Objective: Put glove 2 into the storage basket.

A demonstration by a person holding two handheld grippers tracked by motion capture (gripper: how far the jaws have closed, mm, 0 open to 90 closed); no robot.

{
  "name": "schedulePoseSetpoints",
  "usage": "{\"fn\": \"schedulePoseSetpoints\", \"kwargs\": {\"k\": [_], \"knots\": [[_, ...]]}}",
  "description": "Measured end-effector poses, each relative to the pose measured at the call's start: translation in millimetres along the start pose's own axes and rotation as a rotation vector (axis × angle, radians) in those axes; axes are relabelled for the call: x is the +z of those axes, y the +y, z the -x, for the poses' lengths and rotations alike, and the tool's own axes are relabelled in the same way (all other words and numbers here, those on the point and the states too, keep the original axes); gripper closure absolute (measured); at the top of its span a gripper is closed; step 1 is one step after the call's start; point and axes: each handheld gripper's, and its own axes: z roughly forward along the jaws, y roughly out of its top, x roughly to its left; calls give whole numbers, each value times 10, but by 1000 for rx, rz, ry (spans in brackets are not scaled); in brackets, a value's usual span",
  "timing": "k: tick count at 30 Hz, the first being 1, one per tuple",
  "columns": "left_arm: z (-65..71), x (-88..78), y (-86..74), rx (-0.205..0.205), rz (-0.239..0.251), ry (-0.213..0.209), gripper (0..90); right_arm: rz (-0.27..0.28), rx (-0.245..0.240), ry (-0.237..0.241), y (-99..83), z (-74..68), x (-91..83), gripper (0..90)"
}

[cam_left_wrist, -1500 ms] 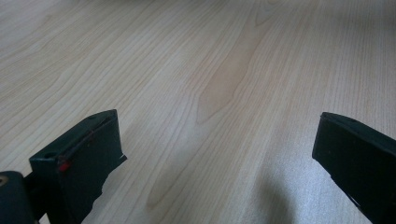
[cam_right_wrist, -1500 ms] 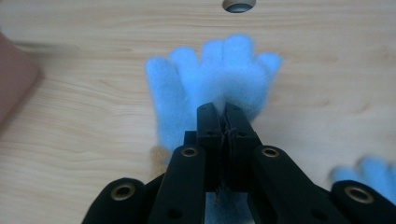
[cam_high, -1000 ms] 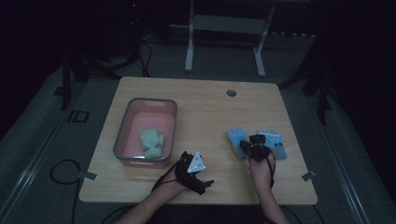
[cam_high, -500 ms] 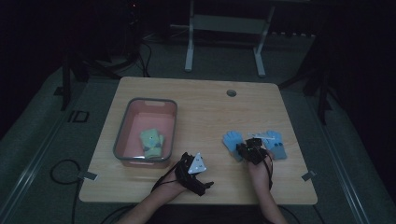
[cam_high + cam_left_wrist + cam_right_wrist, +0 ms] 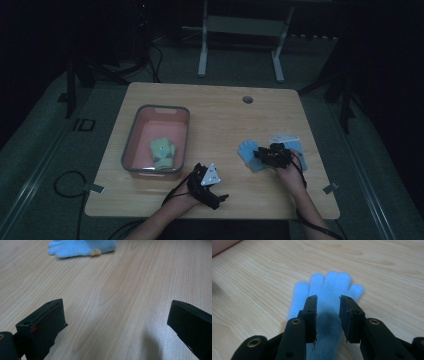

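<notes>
Blue glove (image 5: 328,290): cuff end hidden under the right gripper (image 5: 328,315) in its own view; fabric between the jaws lies in shadow, and whether the pads touch it cannot be told.

Left gripper view: the same glove (image 5: 82,247) cut off by the top edge, only fingers and part of the palm visible.

High view: dim. Right gripper (image 5: 272,156) covers the glove's middle. Green item (image 5: 162,151) in the pink bin (image 5: 131,145) too small to identify.

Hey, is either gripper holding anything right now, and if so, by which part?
Nothing is held. The right gripper has just been opening, its jaws apart above the blue glove lying flat. The left gripper is open over bare table.
</notes>
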Motion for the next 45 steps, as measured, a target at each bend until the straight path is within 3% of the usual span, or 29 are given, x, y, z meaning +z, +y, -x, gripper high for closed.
{"fn": "schedulePoseSetpoints", "kwargs": {"k": [5,7,11,14,19,23,25,30,37,39,45], "knots": [[5,-5,0,5,-2,3,18,-16,-5,11,-30,10,136,640],[3,-5,-2,8,-5,6,17,-28,-37,7,-47,-1,159,665],[7,-3,0,9,-5,5,18,-43,-44,0,-56,-29,163,790],[8,-3,2,7,-6,6,17,-48,-11,-26,-46,-70,167,826],[6,-5,-1,7,-1,9,18,-56,37,-116,59,-200,96,872],[-4,-5,-4,4,4,8,18,-18,88,-140,218,-343,-82,874],[3,-7,1,3,6,10,18,11,137,-141,302,-418,-186,875],[7,-20,12,17,6,16,18,62,228,-174,379,-545,-300,875],[9,-36,22,4,23,30,18,77,328,-180,242,-665,-232,875],[16,-46,26,1,32,29,18,63,330,-163,214,-690,-169,875],[26,-77,2,-7,44,42,18,37,339,-180,126,-673,25,873]]}}
